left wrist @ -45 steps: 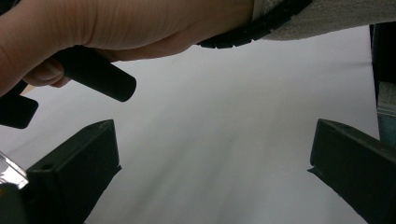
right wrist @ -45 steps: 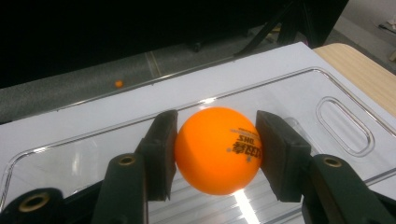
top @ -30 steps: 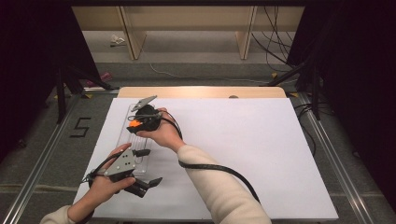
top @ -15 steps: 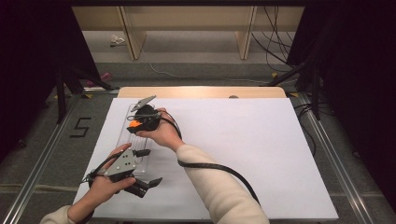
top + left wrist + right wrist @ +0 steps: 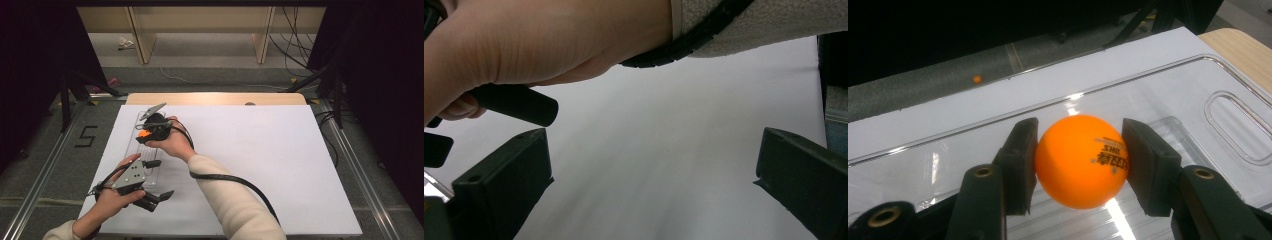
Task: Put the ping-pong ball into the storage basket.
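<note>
My right gripper point(image 5: 1080, 165) is clenched on the orange ball point(image 5: 1082, 161), one black pad pressed against each side, ball seated right between the tips. The ball is round, so no long axis to report; the printed black lettering on it faces the camera side, toward the right pad, and reads upside down in the right gripper view. Just under and beyond the jaws sits the clear plastic tray point(image 5: 1198, 90), flat on the white sheet point(image 5: 973, 107); ball looks held over the tray's ribbed floor, can't tell whether it touches. In the high view the right gripper point(image 5: 150, 131) is over the far part of the tray point(image 5: 134, 140), whose long axis runs away from me along the sheet's left edge, and the ball point(image 5: 143, 133) shows as an orange spot at the jaws. My left gripper point(image 5: 155, 199) is well apart, nearer to me, past the tray's near end, jaws spread wide with nothing between them. In the left gripper view the jaws stand far apart over the bare sheet point(image 5: 664, 165), with the right hand point(image 5: 539, 45) and its sleeve point(image 5: 764, 22) just beyond them.
</note>
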Demonstrator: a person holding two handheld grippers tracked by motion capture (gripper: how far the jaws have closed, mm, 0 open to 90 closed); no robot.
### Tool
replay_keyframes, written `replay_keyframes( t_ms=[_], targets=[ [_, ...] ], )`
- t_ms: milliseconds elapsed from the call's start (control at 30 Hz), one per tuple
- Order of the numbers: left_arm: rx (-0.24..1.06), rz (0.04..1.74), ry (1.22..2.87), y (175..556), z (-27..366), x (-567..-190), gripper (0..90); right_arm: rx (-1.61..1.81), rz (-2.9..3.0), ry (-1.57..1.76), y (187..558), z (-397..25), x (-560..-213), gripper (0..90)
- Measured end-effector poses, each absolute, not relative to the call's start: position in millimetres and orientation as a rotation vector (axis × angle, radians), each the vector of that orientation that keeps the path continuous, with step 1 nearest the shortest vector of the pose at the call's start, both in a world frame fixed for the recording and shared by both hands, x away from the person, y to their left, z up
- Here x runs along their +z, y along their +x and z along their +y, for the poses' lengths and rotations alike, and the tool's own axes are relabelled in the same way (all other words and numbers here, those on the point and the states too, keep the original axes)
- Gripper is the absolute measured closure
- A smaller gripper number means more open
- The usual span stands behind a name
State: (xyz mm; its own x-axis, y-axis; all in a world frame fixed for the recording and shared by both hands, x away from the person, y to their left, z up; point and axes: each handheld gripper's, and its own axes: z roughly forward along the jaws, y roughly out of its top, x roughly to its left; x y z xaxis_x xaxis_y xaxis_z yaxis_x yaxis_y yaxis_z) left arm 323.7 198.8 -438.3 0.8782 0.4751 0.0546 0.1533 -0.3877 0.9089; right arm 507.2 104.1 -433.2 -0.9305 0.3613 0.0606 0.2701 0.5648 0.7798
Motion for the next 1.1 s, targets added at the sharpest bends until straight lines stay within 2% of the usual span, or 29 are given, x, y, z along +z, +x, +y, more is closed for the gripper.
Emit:
replay_keyframes(
  t_ms=[1100],
  targets=[
    [0.37,0.459,1.963,323.6,198.4,-438.3,0.8,1.282,2.71,0.537,506.4,112.1,-438.8,51.2]
  ],
)
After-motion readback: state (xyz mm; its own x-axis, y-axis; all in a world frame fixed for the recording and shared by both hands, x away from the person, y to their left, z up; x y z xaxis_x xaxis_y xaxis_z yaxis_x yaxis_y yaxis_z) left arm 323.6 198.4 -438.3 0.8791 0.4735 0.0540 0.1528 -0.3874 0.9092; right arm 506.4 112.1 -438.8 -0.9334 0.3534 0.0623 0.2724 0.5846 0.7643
